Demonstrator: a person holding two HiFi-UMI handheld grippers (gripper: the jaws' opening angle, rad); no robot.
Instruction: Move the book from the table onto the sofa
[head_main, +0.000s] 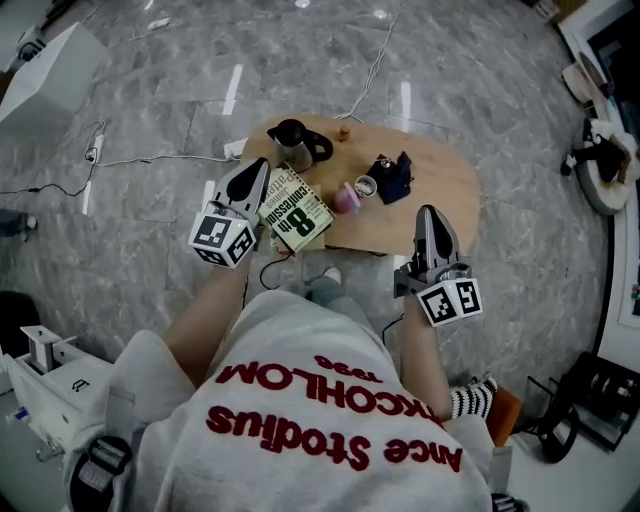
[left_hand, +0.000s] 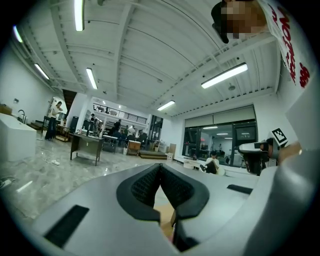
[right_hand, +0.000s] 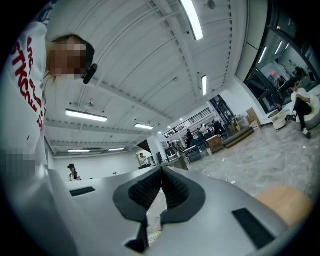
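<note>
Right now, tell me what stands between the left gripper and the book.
Nothing visible. The left gripper, jaws shut, sits right beside the book in the head view. The kettle stands just behind the book, not between them.

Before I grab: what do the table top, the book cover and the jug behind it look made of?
Table top: light wood or veneer, matte; warm tan, no glare.
Book: paper cover with printed lettering; finish unclear.
Jug: probably metal; silvery sheen on the body, with a dark lid and handle that may be plastic.

Book left edge hidden behind left tongs; cover print partly unreadable.
</note>
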